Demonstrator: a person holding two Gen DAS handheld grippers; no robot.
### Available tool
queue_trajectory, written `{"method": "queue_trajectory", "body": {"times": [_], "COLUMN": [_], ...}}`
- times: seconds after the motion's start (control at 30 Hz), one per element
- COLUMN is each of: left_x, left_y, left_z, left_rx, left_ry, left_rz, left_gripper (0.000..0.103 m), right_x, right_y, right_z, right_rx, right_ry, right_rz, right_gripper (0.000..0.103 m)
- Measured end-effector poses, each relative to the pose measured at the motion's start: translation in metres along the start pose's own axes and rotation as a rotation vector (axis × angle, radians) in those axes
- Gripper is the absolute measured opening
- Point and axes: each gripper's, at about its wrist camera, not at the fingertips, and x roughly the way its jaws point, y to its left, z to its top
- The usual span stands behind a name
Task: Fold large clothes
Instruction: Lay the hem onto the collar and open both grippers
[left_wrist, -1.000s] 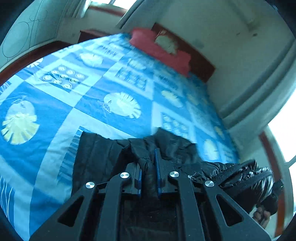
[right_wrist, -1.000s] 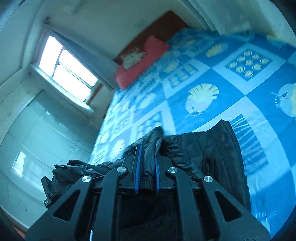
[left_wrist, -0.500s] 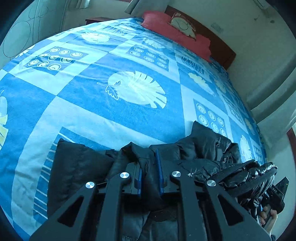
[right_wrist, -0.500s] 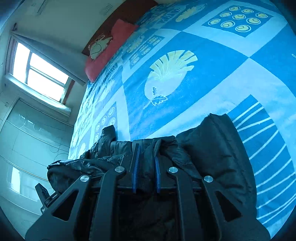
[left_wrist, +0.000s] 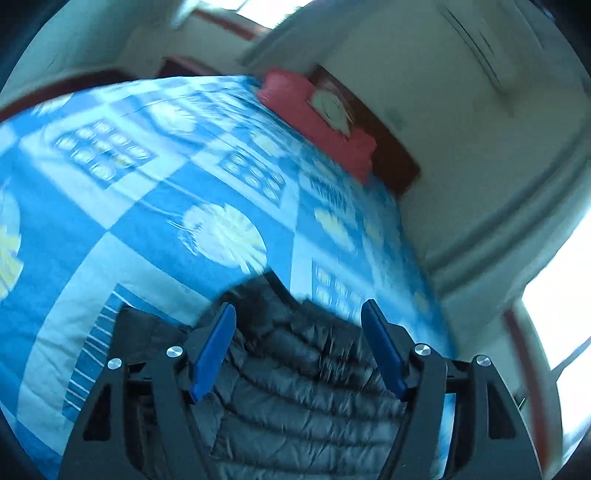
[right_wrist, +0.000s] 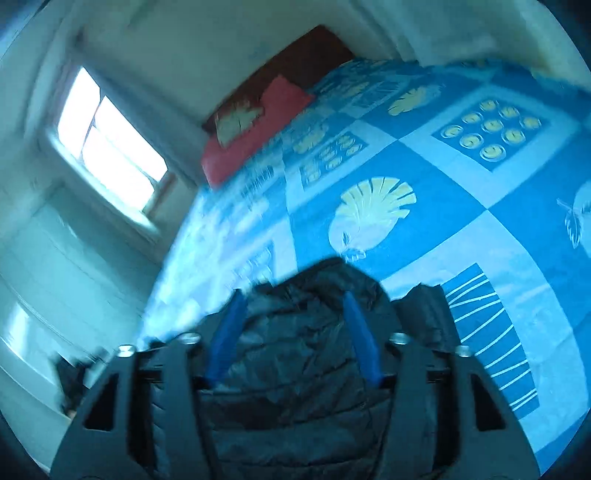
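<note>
Behind everything, a bedroom is showing: a bed with a blue patterned bedspread (left_wrist: 155, 206), a red pillow (left_wrist: 314, 118) lying at its head against a dark wooden headboard (left_wrist: 391, 155), and a bright window (right_wrist: 110, 147) on the wall beside the bed. You are working at the foot end of the bedspread, well apart from the pillow, and that is where the black padded jacket (left_wrist: 306, 384) is lying, bunched on the cloth just under both tools. You are holding your left gripper (left_wrist: 299, 332) with its blue pads spread wide, one on each side of the quilted fabric and pinching none of it. Your right gripper (right_wrist: 291, 325) is standing the same way, pads parted over the dark mound (right_wrist: 310, 339) and gripping nothing. Judging from this, you are keeping both tools released and just above the jacket because a fold has been laid down, and the near end of the bedspread is giving you a flat, reachable place to press the bulk flat. One darker flap (right_wrist: 421, 314) is lying on the striped patch of the bedspread, on the side away from the window. Both views are blurring, so fine detail is uncertain. No brand, label or readable writing is showing on the jacket, the bedspread or the tools.
</note>
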Motion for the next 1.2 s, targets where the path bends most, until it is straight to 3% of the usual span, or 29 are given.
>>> {"method": "queue_trajectory", "body": {"times": [0.13,0.2,0.4,0.6,0.7,0.73,0.83,0.93,1.0,1.1,1.2], "left_x": [0.038,0.056,0.104,0.127,0.114,0.11,0.082,0.085,0.1,0.13,0.151], "left_y": [-0.038,-0.039,-0.006,-0.001,-0.011,-0.017,-0.04,-0.069,-0.083,-0.083,-0.067], "left_z": [-0.024,-0.032,-0.036,-0.042,-0.036,-0.035,-0.032,-0.045,-0.059,-0.079,-0.084], "left_rx": [0.214,0.261,0.238,0.292,0.299,0.293,0.256,0.277,0.34,0.403,0.372], "left_ry": [0.053,0.074,0.151,0.165,0.173,0.158,0.087,0.109,0.137,0.179,0.203], "left_rz": [0.144,0.217,0.37,0.441,0.473,0.472,0.359,0.249,0.255,0.333,0.347], "left_gripper": [0.07,0.07,0.071,0.073,0.073,0.073,0.073,0.073,0.073,0.073,0.074], "right_x": [0.043,0.066,0.124,0.141,0.136,0.13,0.104,0.106,0.125,0.157,0.173], "right_y": [0.042,0.055,0.055,0.047,0.052,0.057,0.084,0.121,0.139,0.146,0.136], "right_z": [-0.015,-0.022,-0.041,-0.047,-0.043,-0.04,-0.037,-0.051,-0.067,-0.092,-0.099], "right_rx": [-0.188,-0.272,-0.417,-0.406,-0.404,-0.401,-0.374,-0.433,-0.496,-0.568,-0.556], "right_ry": [0.083,0.116,0.2,0.186,0.188,0.182,0.119,0.116,0.158,0.211,0.237], "right_rz": [-0.11,-0.165,-0.311,-0.325,-0.326,-0.331,-0.255,-0.203,-0.187,-0.253,-0.264], "right_gripper": [0.049,0.049,0.051,0.052,0.051,0.05,0.05,0.05,0.05,0.051,0.054]}}
